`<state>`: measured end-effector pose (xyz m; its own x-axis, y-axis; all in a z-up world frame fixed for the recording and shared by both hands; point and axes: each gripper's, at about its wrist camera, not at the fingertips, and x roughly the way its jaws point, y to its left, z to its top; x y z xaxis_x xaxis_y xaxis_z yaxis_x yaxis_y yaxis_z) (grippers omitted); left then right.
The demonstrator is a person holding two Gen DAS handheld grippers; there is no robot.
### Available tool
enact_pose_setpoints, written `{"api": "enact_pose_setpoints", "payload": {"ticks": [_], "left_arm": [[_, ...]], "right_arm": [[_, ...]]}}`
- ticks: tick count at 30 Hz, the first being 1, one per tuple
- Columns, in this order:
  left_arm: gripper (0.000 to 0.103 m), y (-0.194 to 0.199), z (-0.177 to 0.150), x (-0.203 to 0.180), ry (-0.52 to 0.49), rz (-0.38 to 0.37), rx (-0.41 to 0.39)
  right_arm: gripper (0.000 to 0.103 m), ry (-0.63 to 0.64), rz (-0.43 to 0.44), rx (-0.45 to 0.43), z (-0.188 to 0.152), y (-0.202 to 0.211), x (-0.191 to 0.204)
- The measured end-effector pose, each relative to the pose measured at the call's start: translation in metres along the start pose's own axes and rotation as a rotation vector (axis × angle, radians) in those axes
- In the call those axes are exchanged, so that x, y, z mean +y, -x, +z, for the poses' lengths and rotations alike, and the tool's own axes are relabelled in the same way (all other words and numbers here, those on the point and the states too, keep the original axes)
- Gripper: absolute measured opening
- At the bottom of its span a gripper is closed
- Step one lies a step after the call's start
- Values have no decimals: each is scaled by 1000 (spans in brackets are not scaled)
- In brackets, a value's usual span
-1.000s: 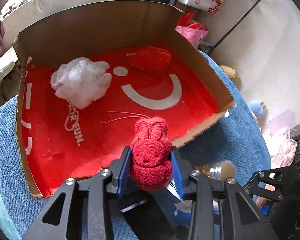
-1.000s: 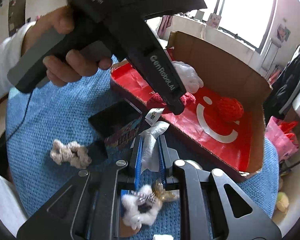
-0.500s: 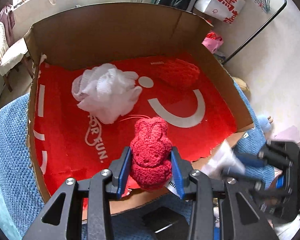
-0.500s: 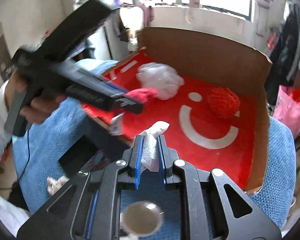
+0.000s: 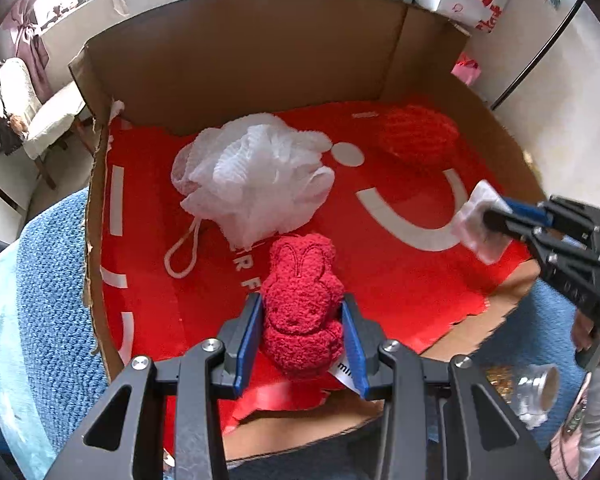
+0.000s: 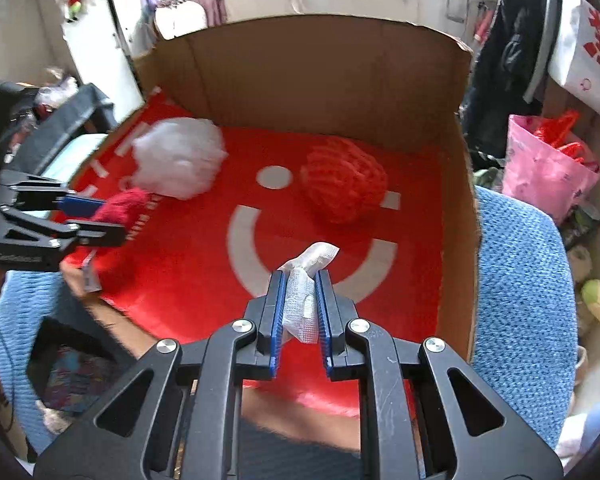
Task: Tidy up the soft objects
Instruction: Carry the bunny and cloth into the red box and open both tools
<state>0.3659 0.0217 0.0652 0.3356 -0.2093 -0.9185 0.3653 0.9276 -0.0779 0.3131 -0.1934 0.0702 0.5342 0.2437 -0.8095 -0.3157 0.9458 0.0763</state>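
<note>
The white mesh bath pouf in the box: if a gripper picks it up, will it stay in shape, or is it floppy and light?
The white mesh bath pouf looks like loosely bunched netting, so it would probably squash between jaws and spring back. It seems airy, so likely very light for its bulk. Its cord loop lies limp on the red liner, so it would probably dangle when lifted.

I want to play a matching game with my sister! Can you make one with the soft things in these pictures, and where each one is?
Things:
1. red plush bunny
2. white mesh bath pouf
3. red knitted item
4. white mesh cloth

Places:
A. held in the right claw
B. lying in the cardboard box, far right
C. held in the left claw
D. lying in the box, far left

Pairs: 1-C, 2-D, 3-B, 4-A
</note>
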Motion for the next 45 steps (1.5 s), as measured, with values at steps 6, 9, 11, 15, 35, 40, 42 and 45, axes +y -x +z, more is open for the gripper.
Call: {"api": "enact_pose_setpoints", "payload": {"ticks": [6,9,11,15,35,40,42,45], "left_arm": [[41,-16,-2,-3,-43,70,24],[41,-24,-1,-5,-61,106,32],[41,-29,0,-5,-66,122,40],[41,-35,3,-3,-61,119,38],[73,-16,-6,-22,-66,132,-33],[74,-6,-10,-20,-52,123,-52],[78,0,-14,-20,-51,113,-65],[82,10,-19,-22,-53,110,-94]], "right_arm": [[15,29,-91,50,1,-15,-6],[14,50,-125,65,0,-21,-5],[14,70,-154,75,-1,-24,-4],[15,113,-199,84,-2,-28,3],[18,176,-277,98,-7,-30,14],[19,180,-272,94,-6,-28,12],[21,178,-271,92,-6,-27,12],[23,176,-268,86,-6,-26,13]]}}
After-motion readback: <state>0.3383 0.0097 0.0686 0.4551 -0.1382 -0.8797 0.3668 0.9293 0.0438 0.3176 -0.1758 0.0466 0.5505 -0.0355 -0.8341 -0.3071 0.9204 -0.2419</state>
